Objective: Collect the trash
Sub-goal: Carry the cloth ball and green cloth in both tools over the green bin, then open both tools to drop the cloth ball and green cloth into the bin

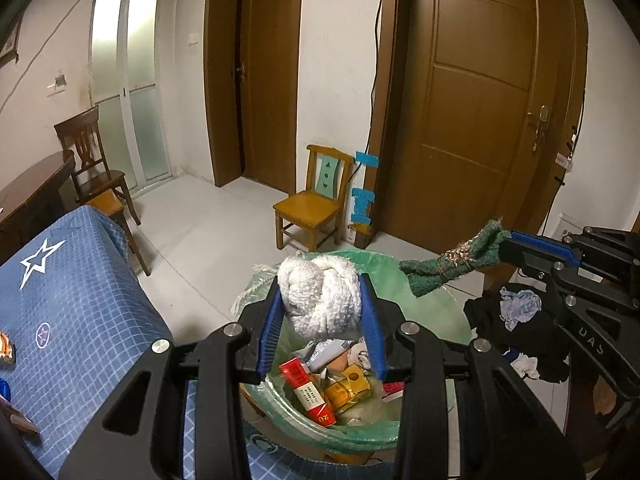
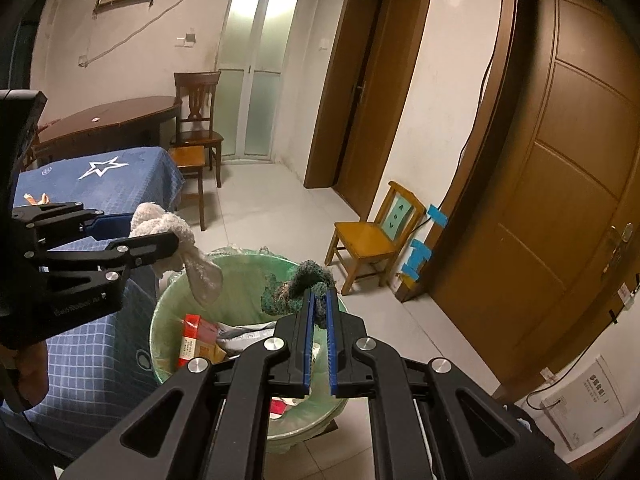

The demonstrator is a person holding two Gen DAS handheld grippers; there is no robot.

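Observation:
A trash bin with a green liner stands on the floor beside the blue-clothed table; boxes and wrappers lie inside. My left gripper is shut on a white rag and holds it over the bin. My right gripper is shut on a green rag and holds it over the bin's right rim.
The table with the blue star cloth is at the left, with scraps on it. A small yellow chair stands by the wall near brown doors. Dark clothes lie right of the bin.

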